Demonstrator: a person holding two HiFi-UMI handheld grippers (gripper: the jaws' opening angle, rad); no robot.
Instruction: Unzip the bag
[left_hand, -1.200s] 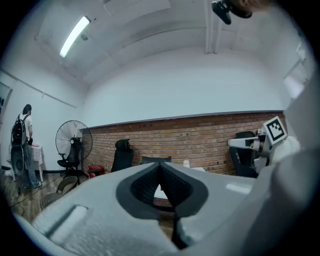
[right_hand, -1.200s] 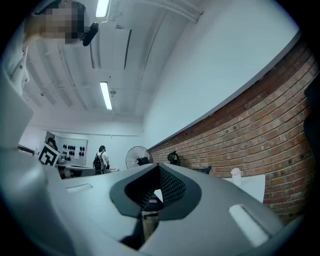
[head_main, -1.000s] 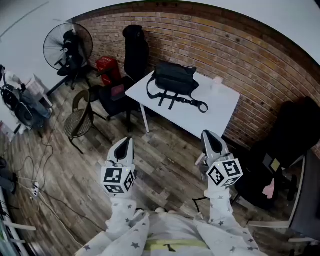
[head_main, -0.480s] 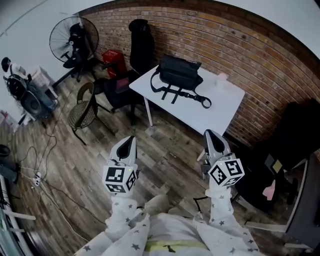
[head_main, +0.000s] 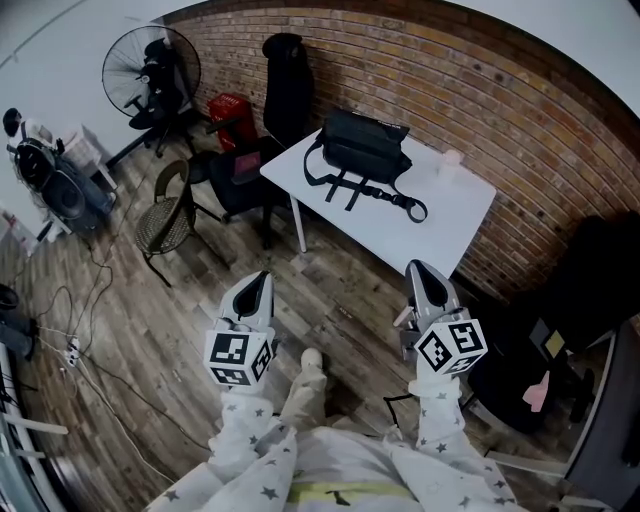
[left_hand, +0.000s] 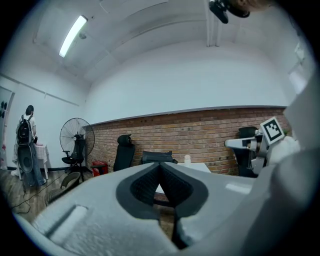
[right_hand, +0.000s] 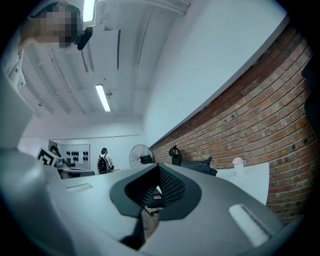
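Note:
A black bag (head_main: 365, 148) with a long strap lies at the far end of a white table (head_main: 440, 215) by the brick wall. It shows small in the left gripper view (left_hand: 156, 157) and in the right gripper view (right_hand: 197, 165). My left gripper (head_main: 257, 285) hangs over the wood floor, well short of the table, jaws shut and empty. My right gripper (head_main: 421, 272) is level with it, near the table's front edge, also shut with nothing held. Both point toward the table.
A small pale bottle (head_main: 451, 160) stands on the table beyond the bag. Black office chairs (head_main: 285, 85) and a wicker chair (head_main: 165, 225) stand left of the table, a floor fan (head_main: 152, 70) in the corner. Another dark chair (head_main: 545, 340) sits at right. Cables (head_main: 70, 350) trail on the floor.
The table and bag have shifted slightly in the head view as I step nearer; a foot now shows between the grippers. Both grippers stay shut.

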